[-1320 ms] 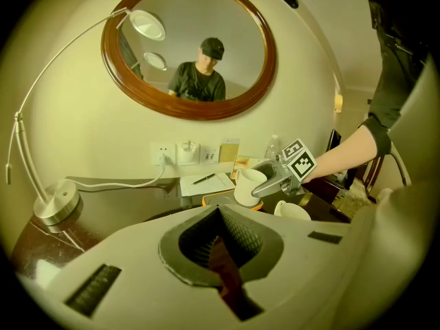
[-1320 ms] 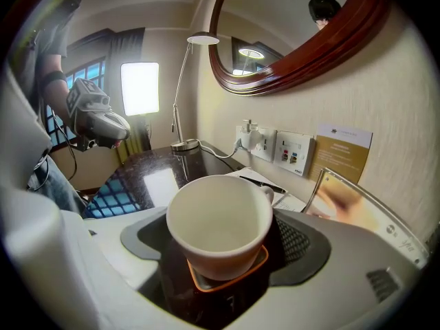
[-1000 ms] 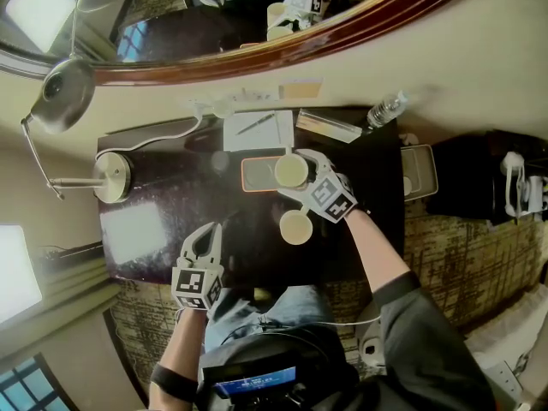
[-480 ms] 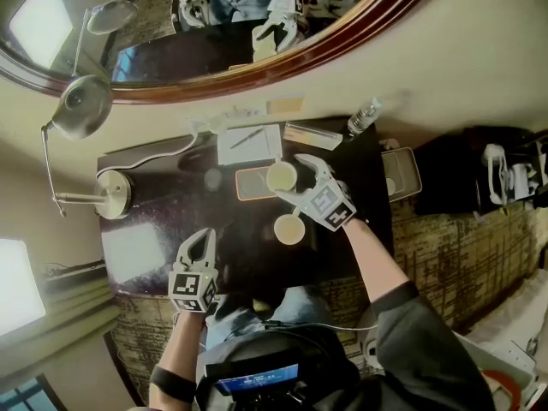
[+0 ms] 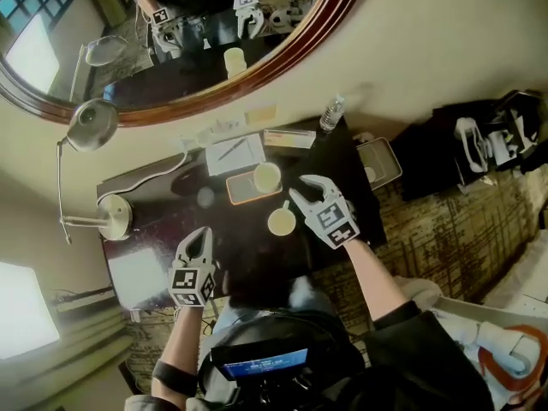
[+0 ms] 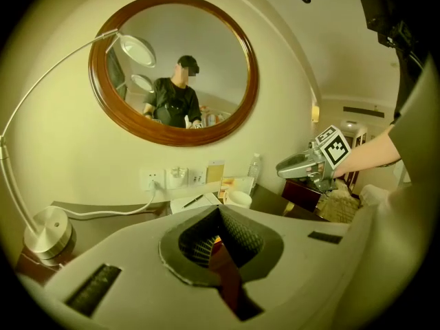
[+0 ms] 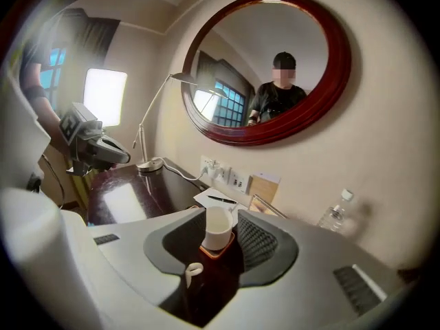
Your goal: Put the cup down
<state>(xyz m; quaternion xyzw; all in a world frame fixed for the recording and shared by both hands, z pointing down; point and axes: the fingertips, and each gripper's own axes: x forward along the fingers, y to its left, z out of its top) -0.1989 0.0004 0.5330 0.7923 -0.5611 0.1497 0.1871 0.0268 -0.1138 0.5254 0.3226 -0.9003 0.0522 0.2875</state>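
Observation:
A cream cup [image 5: 266, 176] stands upright on a small orange tray [image 5: 241, 190] on the dark desk [image 5: 163, 199]. A second cream cup [image 5: 282, 221] stands on the desk nearer me. My right gripper [image 5: 300, 186] hangs above the desk just right of both cups and touches neither. Its jaws have just been closing and keep a narrow gap with nothing between them. In the right gripper view the cup [image 7: 218, 229] on the tray shows beyond the jaws, and the near cup's handle [image 7: 193, 273] below it. My left gripper [image 5: 199, 232] is shut and empty at the desk's near left.
A lamp base [image 5: 116, 215] stands at the desk's left, its cord running to wall sockets. At the back lie a notepad with a pen [image 5: 233, 152], a leaflet [image 5: 288, 138] and a water bottle [image 5: 330, 114]. A round mirror [image 5: 282, 54] hangs above. A small tray [image 5: 377, 163] is at the right.
My right gripper has drawn back and up from the cup on the orange tray, and its jaws have narrowed. The cup stays on the tray. My left gripper has risen a little.

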